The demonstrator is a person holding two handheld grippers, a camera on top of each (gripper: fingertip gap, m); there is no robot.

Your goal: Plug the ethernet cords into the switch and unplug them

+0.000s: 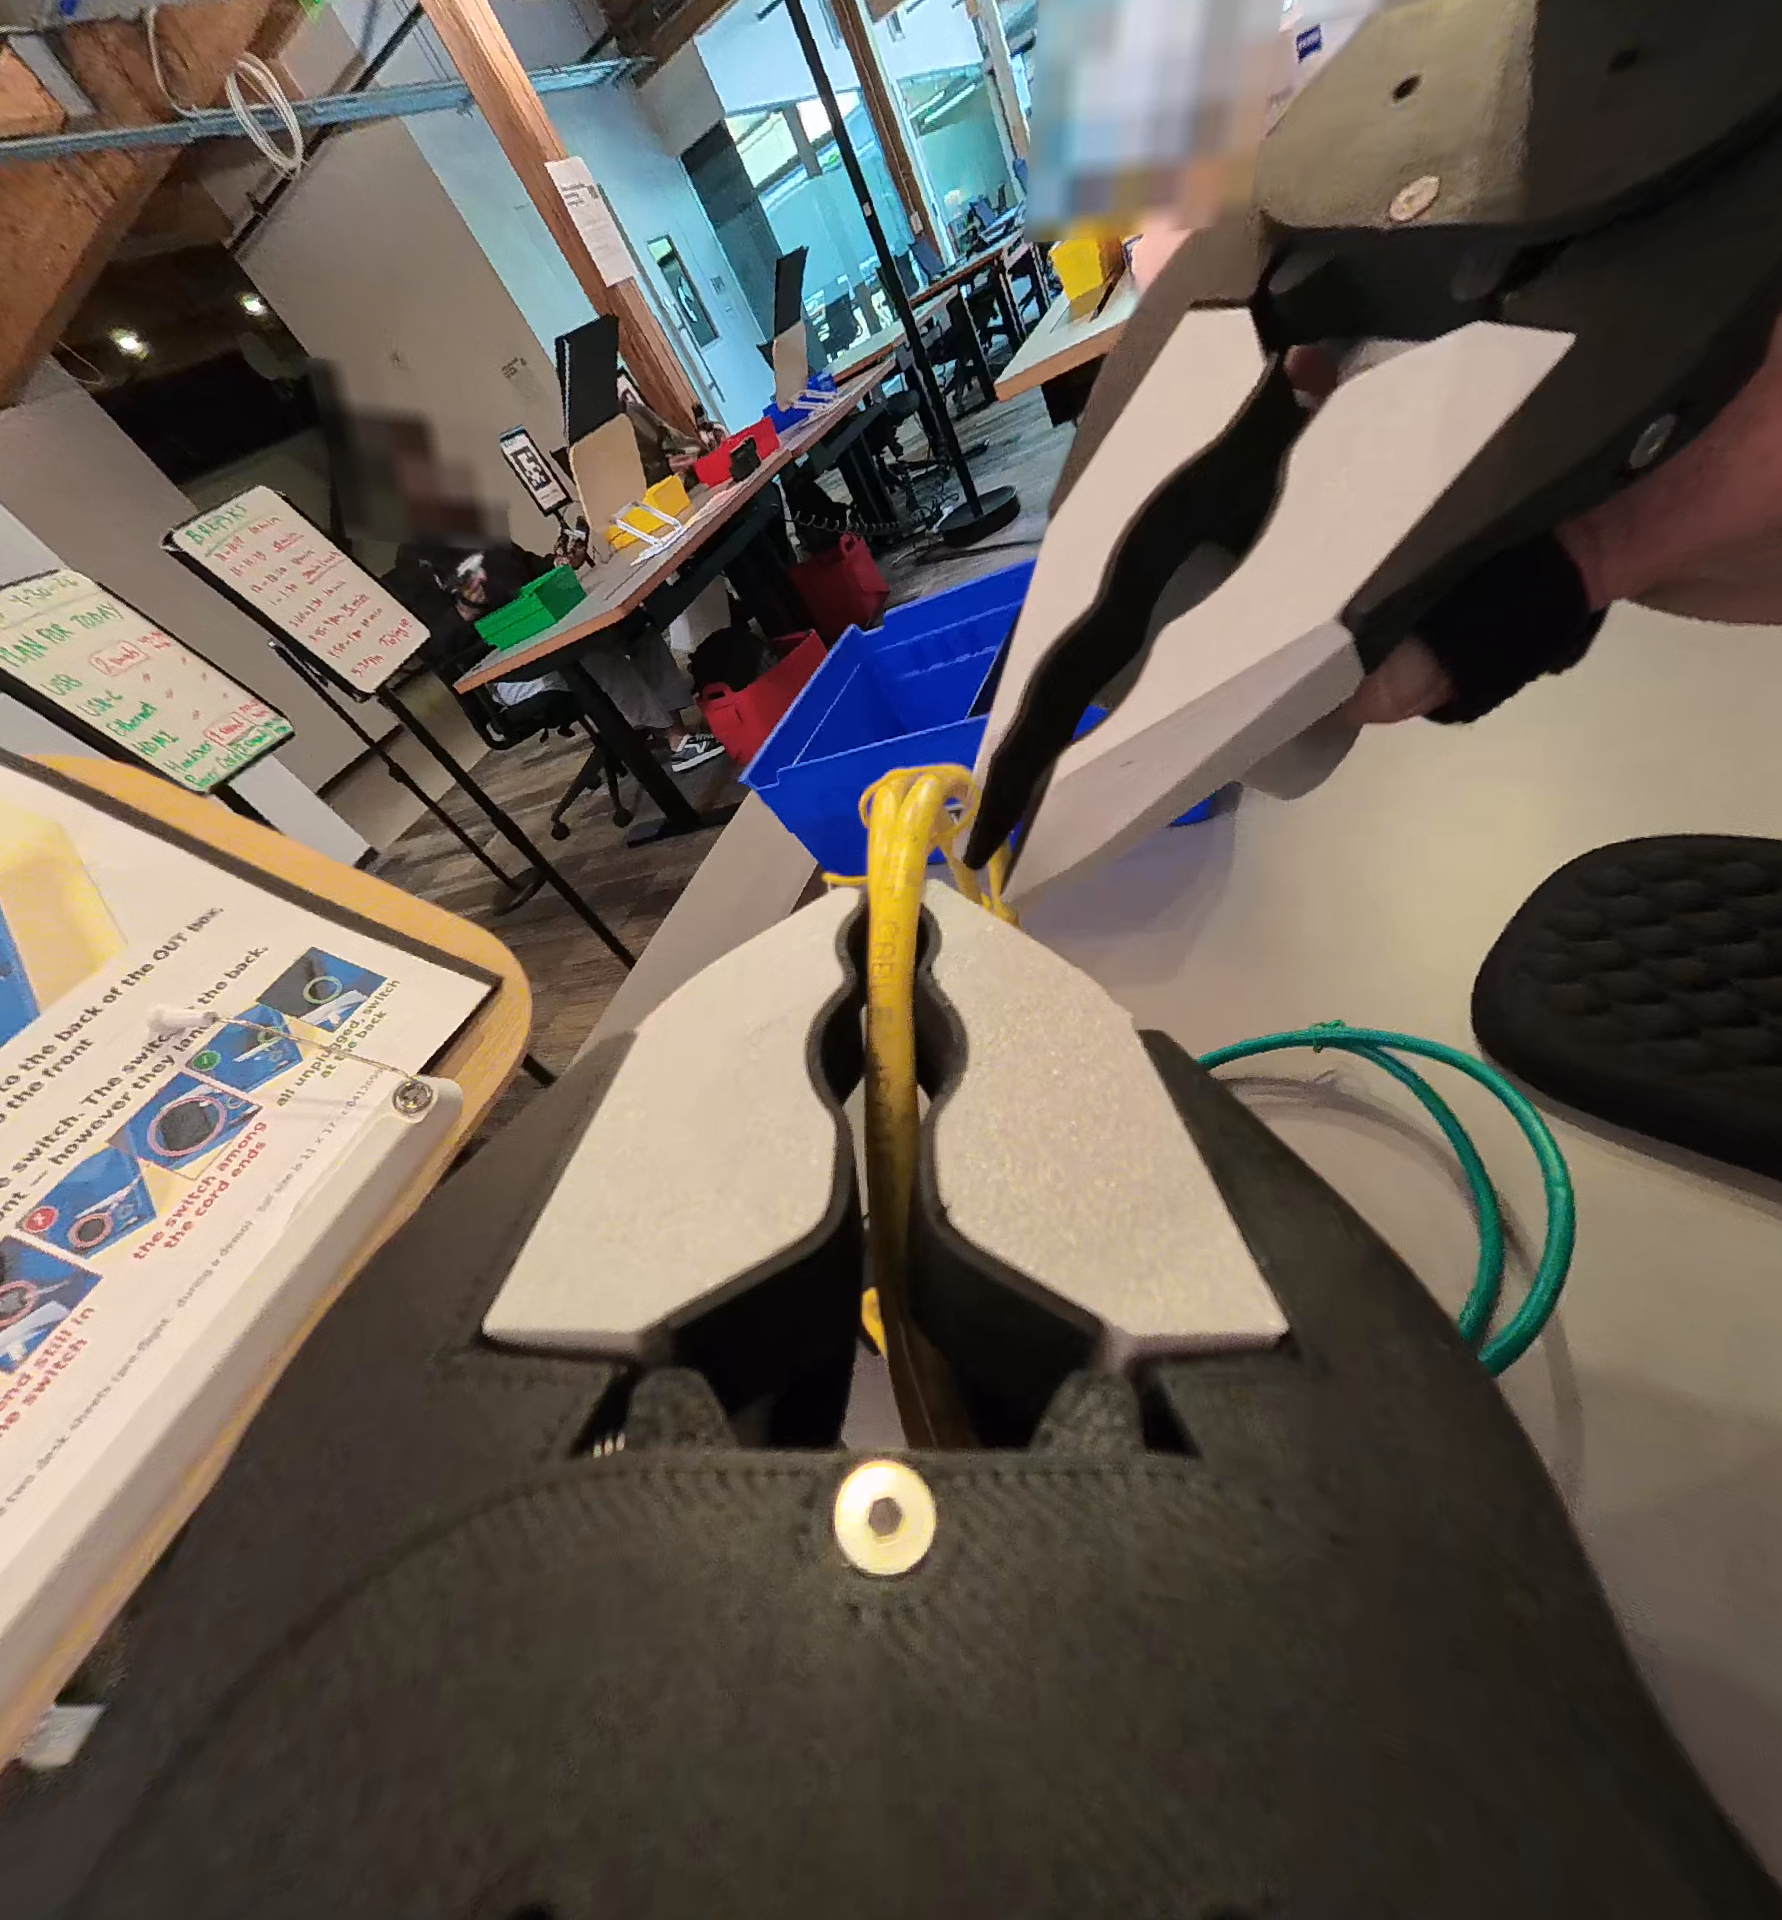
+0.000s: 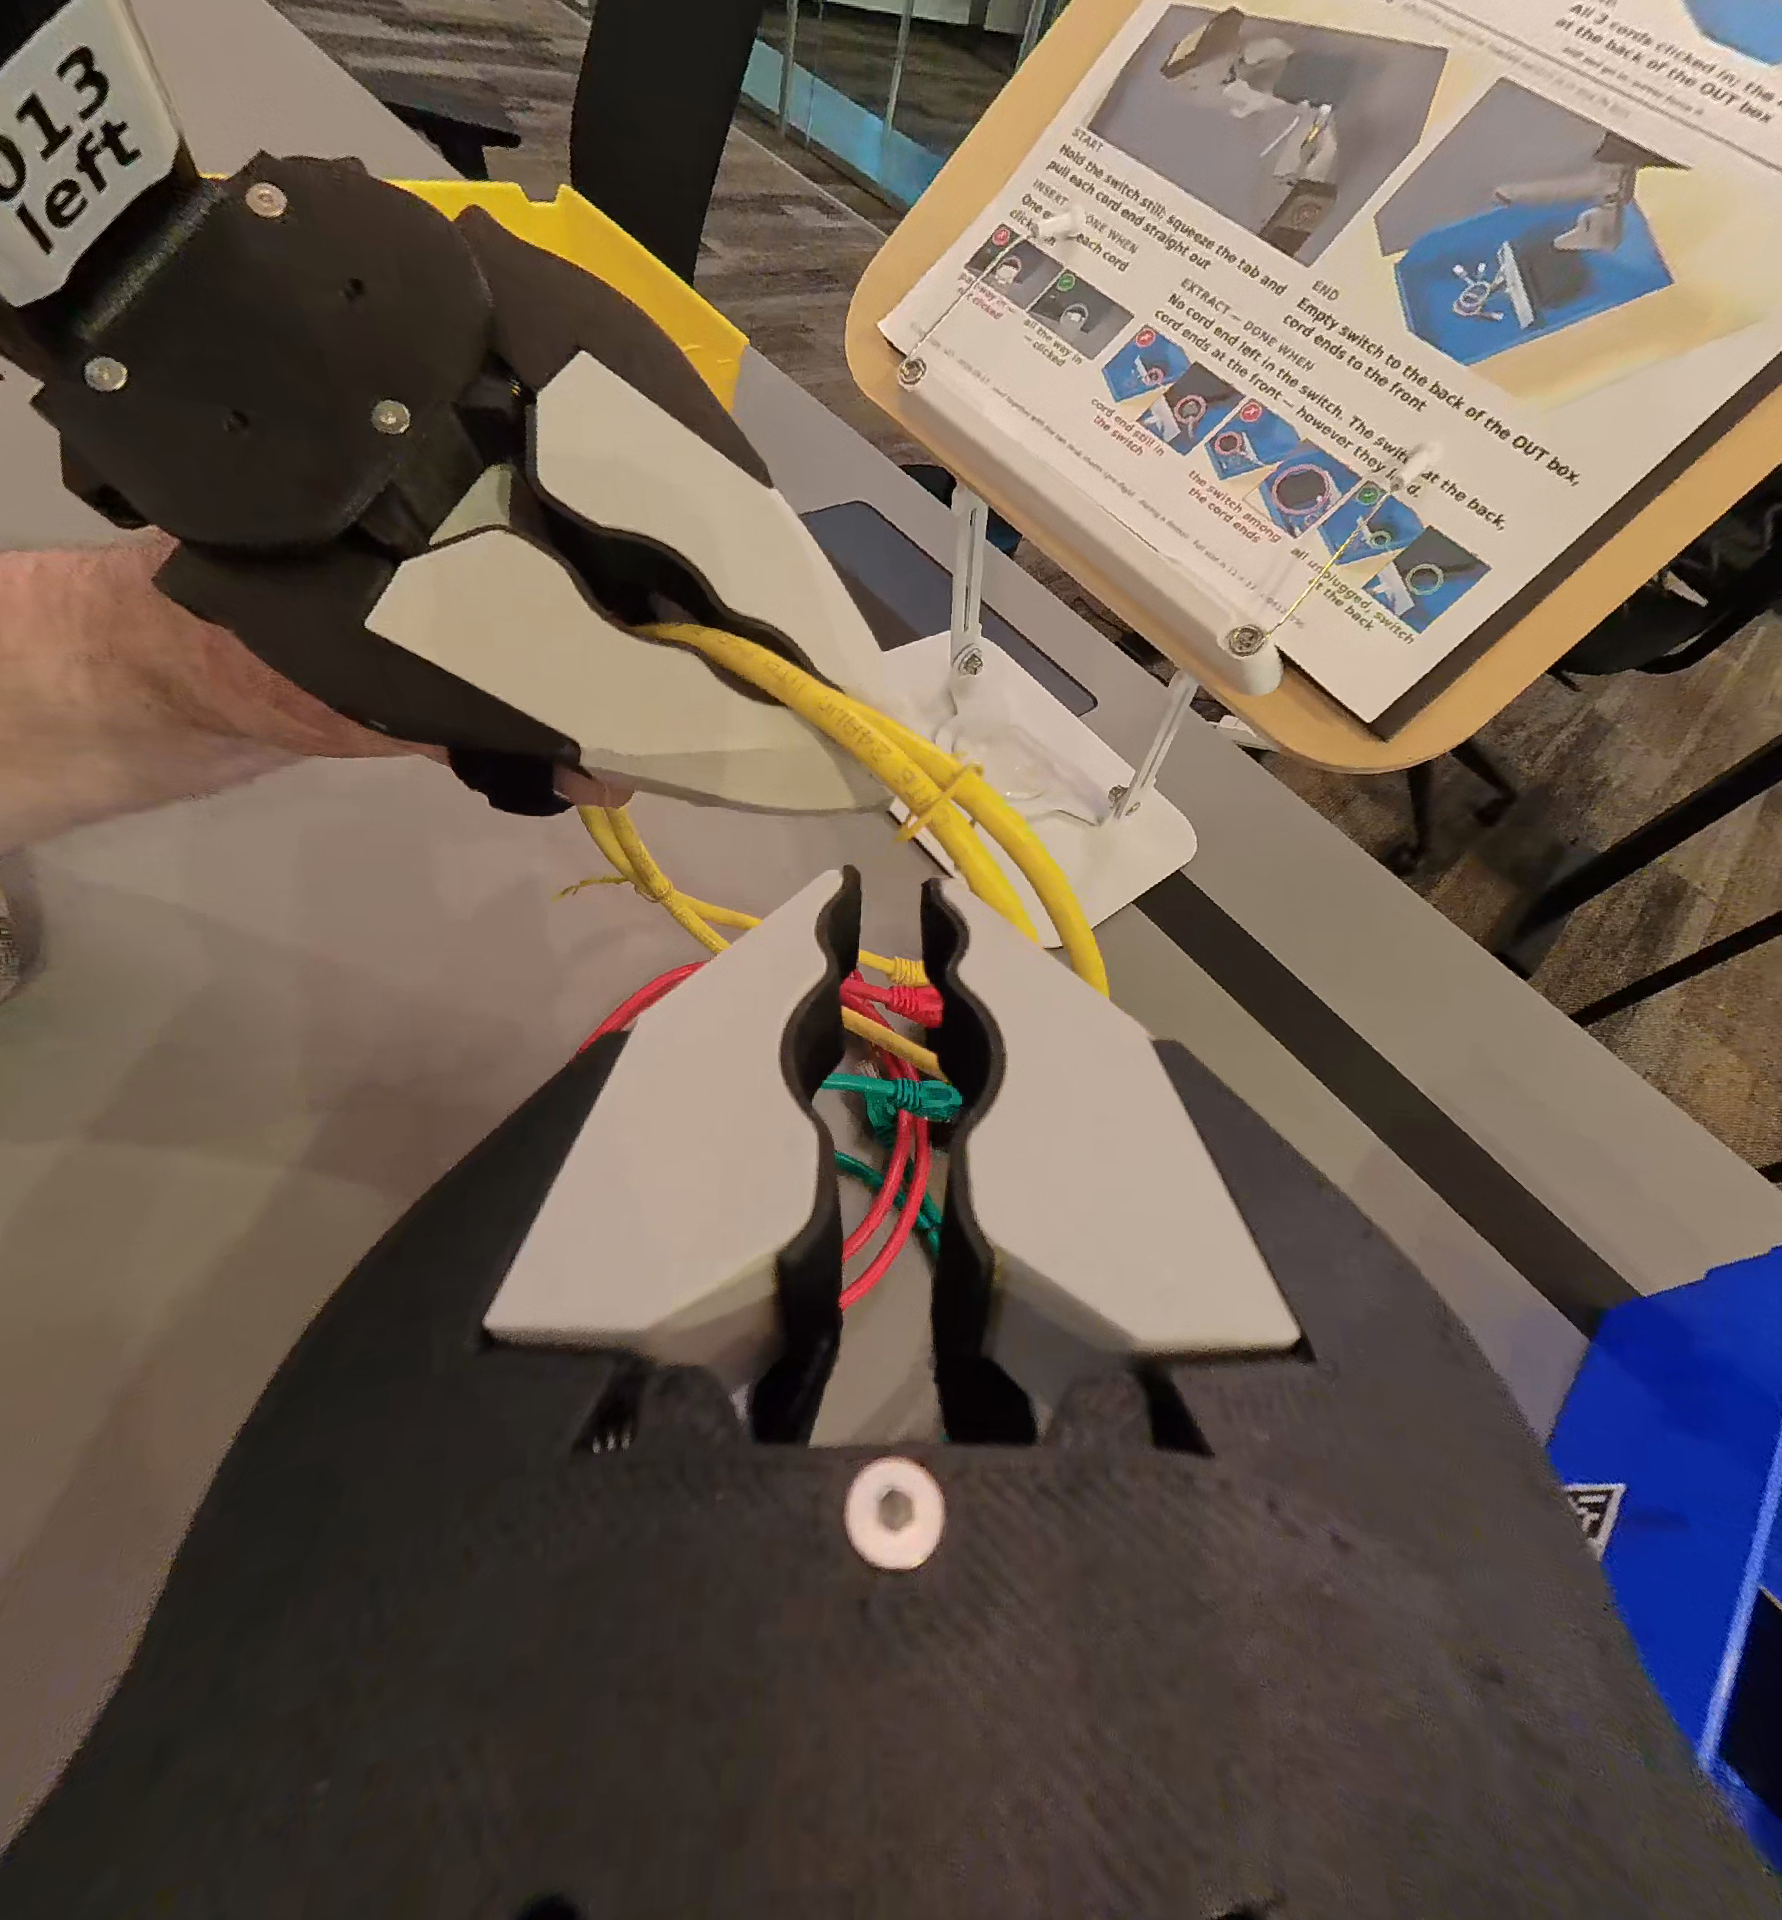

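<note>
Cord: yellow cord (image 1: 892, 1039) coil, lifted off the table (image 1: 1489, 935), likely to bring a plug round.
Left gripper (image 1: 892, 925): clenched on that cord.
Right gripper (image 2: 887, 894): released, empty, poised just beside the cord.
Others: red cord (image 2: 882, 1205) and green cord (image 2: 892, 1101) beneath.
Switch: not visible.

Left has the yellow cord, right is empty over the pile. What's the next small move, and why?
Probably lower the right gripper and close it on the yellow cord near its free end. The left gripper is already shut on that cord's coil, the right is open and holding nothing, and yellow, red and green ends lie tangled just beneath it.
</note>
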